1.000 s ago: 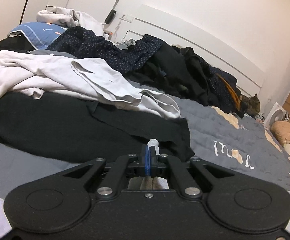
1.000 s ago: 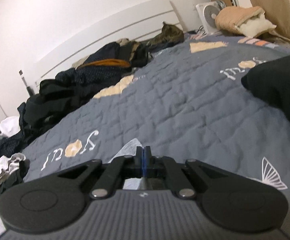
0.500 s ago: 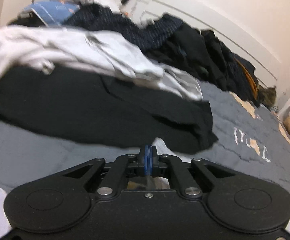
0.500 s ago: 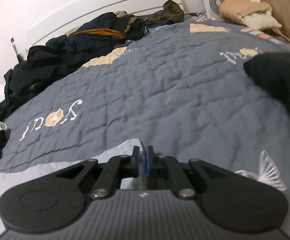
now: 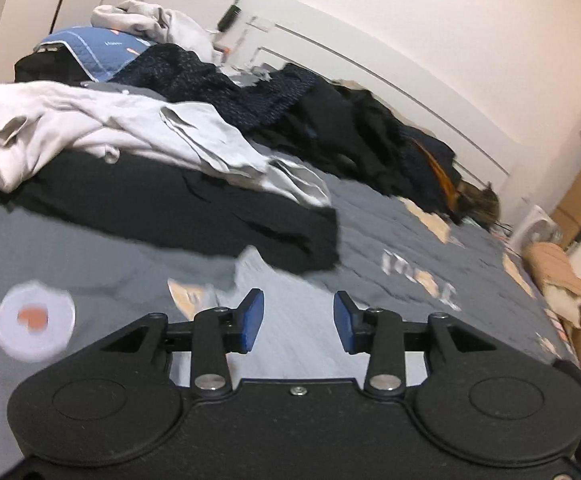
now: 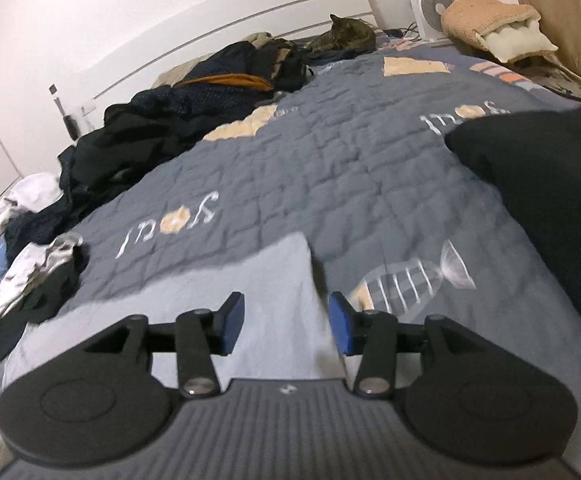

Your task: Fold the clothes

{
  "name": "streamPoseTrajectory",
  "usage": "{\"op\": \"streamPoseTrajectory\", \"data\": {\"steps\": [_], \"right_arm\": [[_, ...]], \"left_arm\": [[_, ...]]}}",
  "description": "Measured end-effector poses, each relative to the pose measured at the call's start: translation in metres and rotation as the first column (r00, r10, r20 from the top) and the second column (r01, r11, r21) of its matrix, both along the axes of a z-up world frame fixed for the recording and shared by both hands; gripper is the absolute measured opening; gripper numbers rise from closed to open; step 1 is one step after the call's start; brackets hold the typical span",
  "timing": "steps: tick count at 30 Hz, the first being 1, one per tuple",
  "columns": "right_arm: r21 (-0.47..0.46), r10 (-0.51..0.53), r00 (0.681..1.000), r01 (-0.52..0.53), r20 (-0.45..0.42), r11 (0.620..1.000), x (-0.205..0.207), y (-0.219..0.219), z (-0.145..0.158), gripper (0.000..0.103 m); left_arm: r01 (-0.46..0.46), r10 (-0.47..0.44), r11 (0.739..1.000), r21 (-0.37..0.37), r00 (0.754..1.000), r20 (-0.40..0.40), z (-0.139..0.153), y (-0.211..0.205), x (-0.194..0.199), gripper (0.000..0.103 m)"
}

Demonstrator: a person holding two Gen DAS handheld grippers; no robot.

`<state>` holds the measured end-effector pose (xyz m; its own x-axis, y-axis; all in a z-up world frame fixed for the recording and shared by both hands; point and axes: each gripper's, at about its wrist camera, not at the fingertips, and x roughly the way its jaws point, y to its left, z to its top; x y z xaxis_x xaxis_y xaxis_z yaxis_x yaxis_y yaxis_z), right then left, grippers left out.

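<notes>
Both your left tongs (image 5: pixel 296 322) and right tongs (image 6: pixel 286 324) hang spread, holding nothing, above the light-grey garment (image 6: pixel 274 280) lying flat on the bed (image 6: pixel 370 168); pinch its edges squarely.

Your light grey garment (image 6: pixel 274 300) lies flat on the grey quilt (image 6: pixel 330 168) at the bed's near edge, its far corner squared off and smooth. Towards the headboard edge sits the unfolded heap: a black piece (image 5: pixel 162 208) spread low, with a crumpled white one (image 5: pixel 90 132) draped over it.
</notes>
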<state>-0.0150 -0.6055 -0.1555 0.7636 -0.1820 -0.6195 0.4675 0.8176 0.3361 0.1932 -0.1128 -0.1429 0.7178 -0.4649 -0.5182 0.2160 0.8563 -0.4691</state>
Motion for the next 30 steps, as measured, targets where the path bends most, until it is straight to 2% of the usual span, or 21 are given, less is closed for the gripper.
{"op": "streamPoseTrajectory", "data": {"steps": [3, 6, 8, 12, 15, 18, 21, 25, 30], "right_arm": [[0.043, -0.011, 1.000, 0.012, -0.020, 0.999, -0.027, 0.010, -0.007, 0.046], [0.114, -0.073, 0.997, 0.075, -0.022, 0.991, -0.056, 0.019, -0.015, 0.046], [0.171, -0.130, 0.991, 0.132, -0.022, 0.976, -0.074, 0.028, -0.019, 0.047], [0.277, -0.149, 0.989, 0.140, 0.011, 0.951, -0.100, 0.045, -0.023, 0.047], [0.375, -0.199, 0.980, 0.175, 0.026, 0.910, -0.120, 0.056, -0.032, 0.049], [0.481, -0.246, 0.969, 0.217, -0.002, 0.850, -0.131, 0.059, -0.048, 0.049], [0.468, -0.257, 0.966, 0.243, -0.034, 0.850, -0.132, 0.062, -0.053, 0.049], [0.422, -0.262, 0.964, 0.258, -0.050, 0.869, -0.131, 0.060, -0.055, 0.050], [0.414, -0.288, 0.952, 0.305, -0.104, 0.858, -0.125, 0.051, -0.069, 0.050]], "left_arm": [[0.024, -0.025, 0.999, -0.028, 1.000, -0.013, 0.003, 0.000, -0.033, 0.039], [0.022, -0.024, 0.999, -0.050, 0.999, -0.030, 0.001, 0.005, -0.062, 0.039], [0.013, -0.016, 0.998, -0.069, 0.999, -0.036, 0.001, 0.011, -0.077, 0.039], [-0.001, -0.003, 0.996, -0.093, 0.999, -0.047, -0.001, 0.021, -0.107, 0.042], [-0.017, 0.014, 0.998, -0.067, 0.999, -0.047, -0.001, 0.026, -0.122, 0.043], [-0.018, 0.013, 0.996, -0.084, 0.998, -0.056, -0.002, 0.031, -0.132, 0.044], [-0.020, 0.015, 0.996, -0.089, 0.998, -0.063, -0.003, 0.036, -0.140, 0.046], [0.015, -0.018, 0.999, -0.051, 0.998, -0.067, -0.006, 0.035, -0.149, 0.046], [0.033, -0.037, 0.998, -0.049, 0.996, -0.080, -0.010, 0.034, -0.153, 0.046]]}}
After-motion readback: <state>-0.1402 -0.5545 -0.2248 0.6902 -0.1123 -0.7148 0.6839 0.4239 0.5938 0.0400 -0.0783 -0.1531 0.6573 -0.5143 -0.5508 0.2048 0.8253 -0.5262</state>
